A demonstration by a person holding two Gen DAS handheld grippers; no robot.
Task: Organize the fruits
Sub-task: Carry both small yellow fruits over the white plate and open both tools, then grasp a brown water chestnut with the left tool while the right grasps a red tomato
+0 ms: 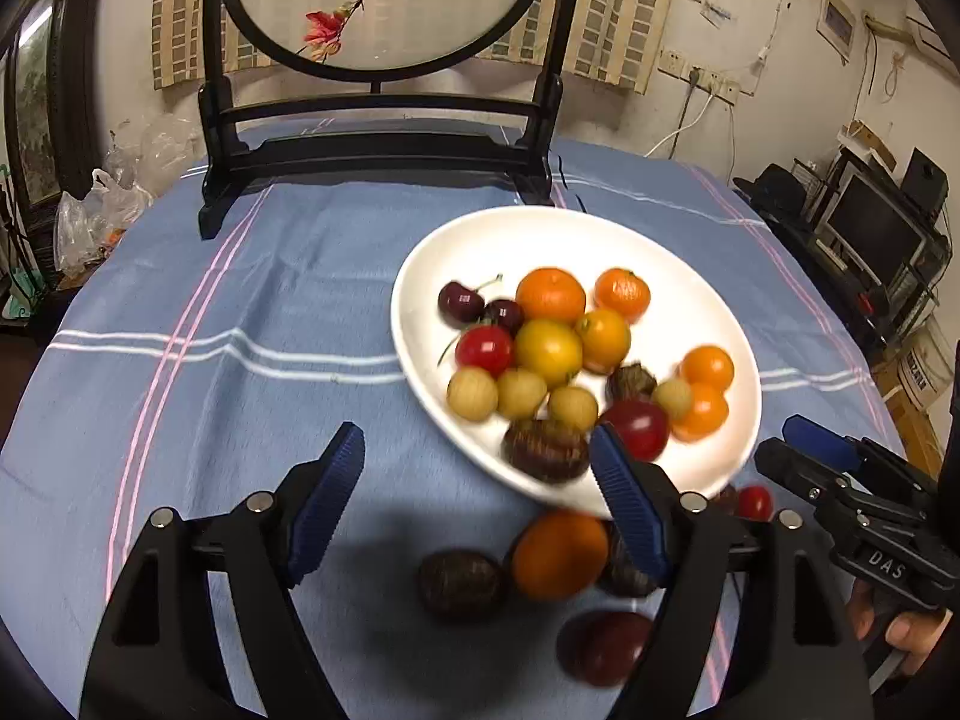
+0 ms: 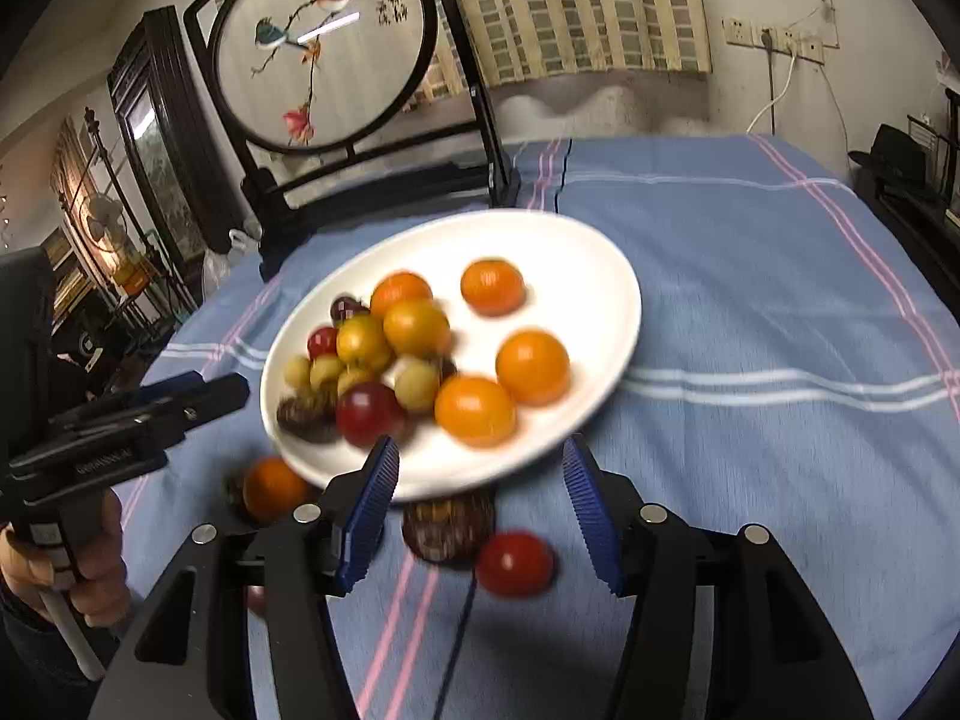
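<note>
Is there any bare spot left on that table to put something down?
Yes: the blue cloth between the white plate and the dark screen stand, and right of the plate, is bare. It is crowded at the plate's near edge, where an orange fruit and other loose fruits lie.

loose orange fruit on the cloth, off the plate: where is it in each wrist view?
Left wrist: the loose orange fruit lies low, right of centre, just below the white plate's near rim, between the left gripper's fingers.
Right wrist: lower left, beside the plate's near-left rim.
Shared landmark: the round embroidered screen behind the plate.
</note>
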